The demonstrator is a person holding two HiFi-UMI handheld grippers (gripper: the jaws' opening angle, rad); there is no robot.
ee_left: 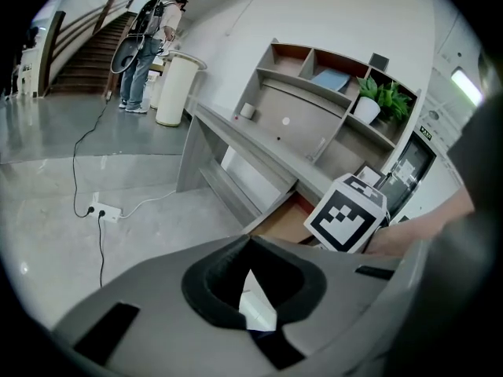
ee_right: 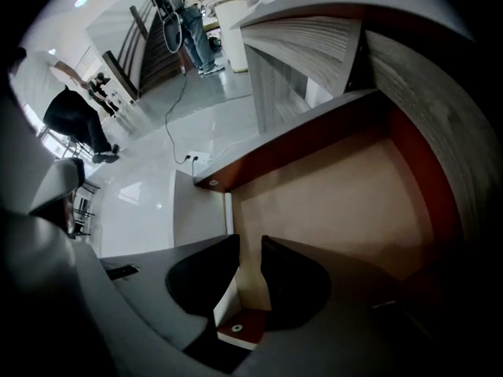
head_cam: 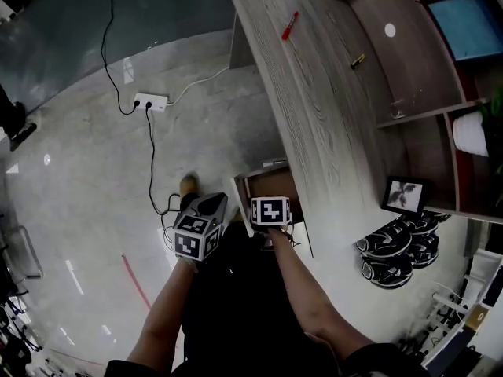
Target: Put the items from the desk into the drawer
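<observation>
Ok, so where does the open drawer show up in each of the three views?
Head view: the drawer sits at centre, pulled out from under the desk.
Left gripper view: right of centre, low, its brown inside showing under the desk edge.
Right gripper view: its pale floor fills the centre and right.
Shared landmark: the grey wood-grain desk above it.

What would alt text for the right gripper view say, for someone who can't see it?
The right gripper, its dark fingers slightly apart, hangs over the front edge of an open drawer whose pale bottom looks empty. Beyond it lie a shiny grey floor, a cable to a power strip, and people standing far off.
</observation>
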